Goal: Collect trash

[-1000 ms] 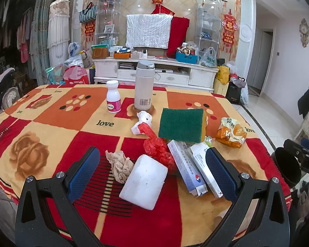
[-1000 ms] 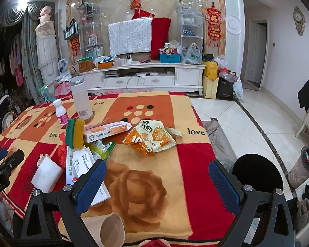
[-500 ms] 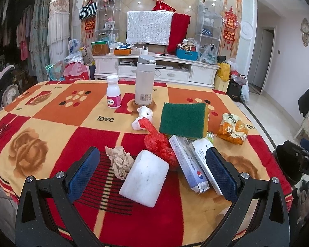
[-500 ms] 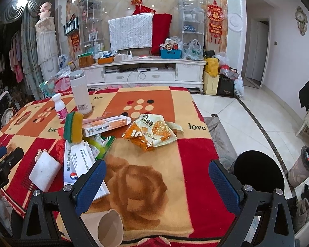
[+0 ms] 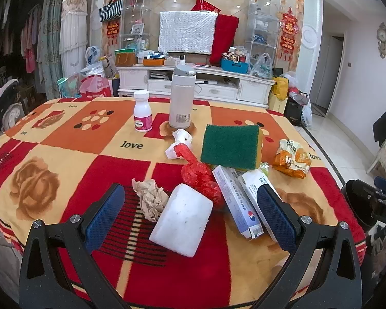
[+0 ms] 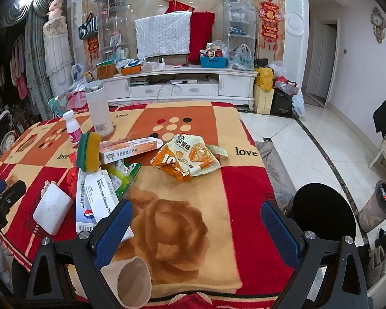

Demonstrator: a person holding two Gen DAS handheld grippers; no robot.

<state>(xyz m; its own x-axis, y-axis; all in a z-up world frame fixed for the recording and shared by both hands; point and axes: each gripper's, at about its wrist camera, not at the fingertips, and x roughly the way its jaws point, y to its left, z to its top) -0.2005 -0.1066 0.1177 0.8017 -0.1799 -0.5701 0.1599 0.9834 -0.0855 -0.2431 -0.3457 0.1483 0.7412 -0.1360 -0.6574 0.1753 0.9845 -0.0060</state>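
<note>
Trash lies scattered on the blanket-covered worktop (image 5: 64,139). Left hand-held gripper (image 5: 190,212) hovers with fingers spread wide and empty over the near edge, framing a crumpled brown paper (image 5: 151,198) and a white foam block (image 5: 182,219), the two touching. Red plastic scrap (image 5: 198,175) sits just beyond the block. Right hand-held gripper (image 6: 196,228) is likewise wide and empty near the worktop's right edge, an orange snack wrapper (image 6: 187,158) ahead of it and a paper cup (image 6: 133,282) at the near edge.
</note>
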